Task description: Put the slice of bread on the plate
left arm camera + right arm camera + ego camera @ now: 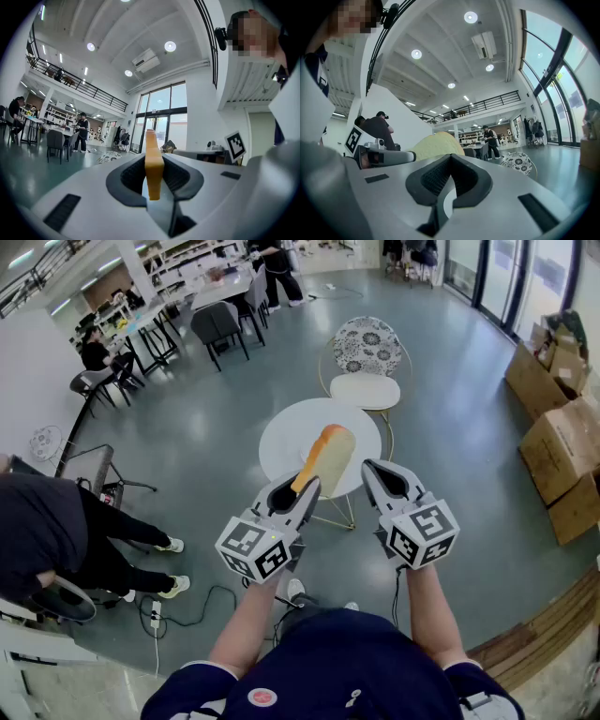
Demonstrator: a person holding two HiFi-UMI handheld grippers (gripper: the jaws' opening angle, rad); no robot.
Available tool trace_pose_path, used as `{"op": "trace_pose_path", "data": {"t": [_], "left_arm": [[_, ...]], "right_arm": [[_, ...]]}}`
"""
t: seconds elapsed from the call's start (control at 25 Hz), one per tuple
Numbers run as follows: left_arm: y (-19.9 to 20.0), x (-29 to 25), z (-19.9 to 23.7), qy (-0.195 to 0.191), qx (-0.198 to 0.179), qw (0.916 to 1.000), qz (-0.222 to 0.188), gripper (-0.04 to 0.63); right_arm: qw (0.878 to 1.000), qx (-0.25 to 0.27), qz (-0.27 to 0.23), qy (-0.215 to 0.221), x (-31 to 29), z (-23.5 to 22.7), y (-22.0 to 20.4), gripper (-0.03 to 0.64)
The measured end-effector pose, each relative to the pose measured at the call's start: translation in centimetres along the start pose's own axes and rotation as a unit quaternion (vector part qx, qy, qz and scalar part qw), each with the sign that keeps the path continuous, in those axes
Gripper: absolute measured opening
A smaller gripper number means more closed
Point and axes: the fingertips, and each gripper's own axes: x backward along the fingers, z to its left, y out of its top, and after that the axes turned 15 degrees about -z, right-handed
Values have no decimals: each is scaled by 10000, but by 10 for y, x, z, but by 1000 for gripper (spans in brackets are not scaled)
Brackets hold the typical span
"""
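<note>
Since our left gripper (pixel 306 487) pinches the bread (pixel 330 456) by its crust, it juts ahead over the table (pixel 281 439); our right gripper (pixel 373 469) alongside is closed, empty.

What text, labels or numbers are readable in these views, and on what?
None readable.
Left claw cube, right claw cube: black-and-white square patterns only, no letters.
Round red patch on the person's top: too small to read.
Cardboard boxes: no legible print.
</note>
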Motion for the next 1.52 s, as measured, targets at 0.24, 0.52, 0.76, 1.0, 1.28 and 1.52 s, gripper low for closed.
{"op": "trace_pose_path", "data": {"t": [0.24,0.52,0.76,1.0,1.28,1.52], "left_arm": [[-3,-2,-1,-15,-8,10000,-12,92],[-6,-5,0,-6,-18,10000,24,92],[-9,-6,-1,43,-52,10000,60,92],[-10,-8,2,113,-62,9999,94,92],[-16,-11,22,131,42,9999,104,94],[-28,-30,49,50,181,9997,135,92]], "right_arm": [[10000,-94,9,19,1,-1,-4,5],[9999,-136,19,83,0,-2,-5,5],[9997,-161,-13,165,2,-3,-4,5],[9997,-206,-49,143,1,-9,-3,5],[9998,-165,8,102,-12,-12,-10,5],[9999,-67,124,10,-32,-28,-20,5]]}}
